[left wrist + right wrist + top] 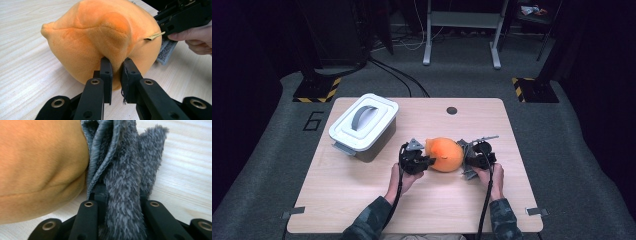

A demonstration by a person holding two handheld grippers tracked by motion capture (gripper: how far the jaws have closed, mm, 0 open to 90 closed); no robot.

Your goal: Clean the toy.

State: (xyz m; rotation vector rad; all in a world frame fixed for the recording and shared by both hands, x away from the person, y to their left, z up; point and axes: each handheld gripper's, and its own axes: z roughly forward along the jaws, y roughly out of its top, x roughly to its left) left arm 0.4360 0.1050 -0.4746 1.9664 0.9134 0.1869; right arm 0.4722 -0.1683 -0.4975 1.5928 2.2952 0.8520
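Orange plush toy (446,154) mid-table between both grippers, left gripper (116,75) pinching a fold of its orange fabric, right gripper (122,195) clamped on its grey fuzzy part (127,170), lidded white box (363,125) well left.

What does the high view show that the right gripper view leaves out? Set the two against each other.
High view alone: the lidded white box with its grey handle at the table's left, the left gripper on the orange plush toy, both forearms, and the floor behind. Right gripper view alone: the right gripper with its jaws closed on a grey furry flap, close enough to see its ribbed underside. Both: the orange toy and the pale wooden tabletop.
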